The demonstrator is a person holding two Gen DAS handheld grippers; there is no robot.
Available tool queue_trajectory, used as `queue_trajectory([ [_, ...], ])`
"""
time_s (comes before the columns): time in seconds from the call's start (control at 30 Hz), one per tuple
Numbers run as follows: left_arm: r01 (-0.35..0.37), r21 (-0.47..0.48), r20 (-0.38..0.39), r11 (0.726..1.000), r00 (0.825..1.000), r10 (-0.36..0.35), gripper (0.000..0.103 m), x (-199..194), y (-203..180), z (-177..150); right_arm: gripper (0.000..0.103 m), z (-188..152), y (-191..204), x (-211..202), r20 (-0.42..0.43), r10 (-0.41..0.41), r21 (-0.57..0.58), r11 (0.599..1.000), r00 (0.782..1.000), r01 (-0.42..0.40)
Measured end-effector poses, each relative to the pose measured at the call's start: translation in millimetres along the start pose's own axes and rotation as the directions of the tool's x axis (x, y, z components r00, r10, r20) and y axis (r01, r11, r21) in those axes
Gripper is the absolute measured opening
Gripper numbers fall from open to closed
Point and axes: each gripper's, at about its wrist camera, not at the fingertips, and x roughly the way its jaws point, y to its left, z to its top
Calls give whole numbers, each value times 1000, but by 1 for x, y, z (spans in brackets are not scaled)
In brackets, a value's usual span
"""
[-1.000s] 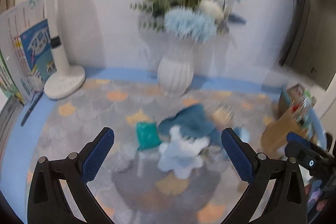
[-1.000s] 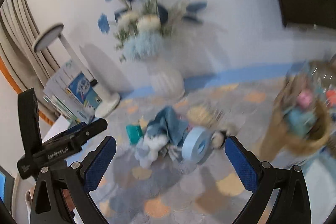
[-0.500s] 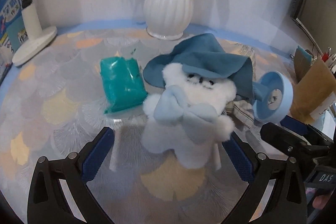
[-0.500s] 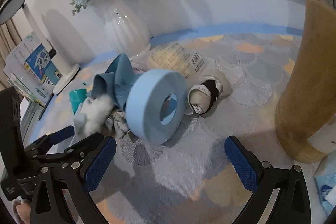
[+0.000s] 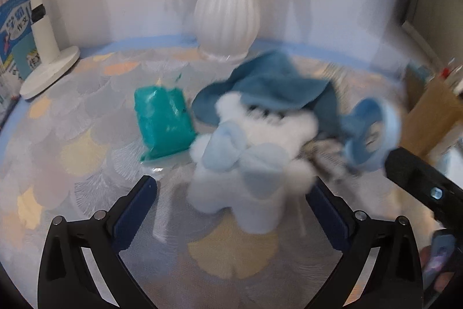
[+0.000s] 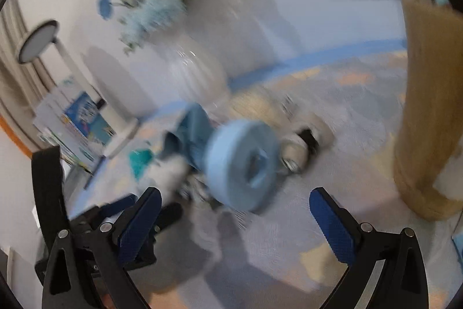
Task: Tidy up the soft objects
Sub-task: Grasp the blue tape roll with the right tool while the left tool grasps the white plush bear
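A white plush toy with pale blue arms (image 5: 249,161) lies on the patterned mat, partly under a dark blue cloth (image 5: 269,83). A teal soft packet (image 5: 162,123) lies to its left. A light blue foam ring (image 6: 243,164) stands on edge to the right of the toy; it also shows in the left wrist view (image 5: 373,132). A black and white rolled sock (image 6: 301,146) lies behind the ring. My left gripper (image 5: 231,210) is open, its jaws either side of the plush toy's lower end. My right gripper (image 6: 231,219) is open and empty, just in front of the ring.
A white ribbed vase (image 5: 227,10) with blue flowers stands at the back by the wall. A white lamp base (image 5: 49,71) and books (image 5: 14,31) are at the left. A tan paper bag (image 6: 428,106) stands at the right. A printed plastic packet (image 6: 260,103) lies behind the ring.
Both grippers came close to the pile over the last second. In the last half second the left one pulled back slightly and the right view tilted up and backed off. Both frames are blurred.
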Motion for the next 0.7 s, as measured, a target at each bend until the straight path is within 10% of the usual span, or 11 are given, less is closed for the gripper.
queue_trajectory([
  [0.17,45,54,61,997,997,-49,101,-6,-14,5,66,3,8,7,16,-38,18,999,999,37],
  [0.3,30,65,-1,997,1000,-30,57,8,-20,9,34,3,8,13,-5,-61,21,998,998,61],
  [0.7,26,32,76,999,997,-29,50,-21,-16,-8,23,-4,10,-14,84,4,-1,1000,996,-4],
])
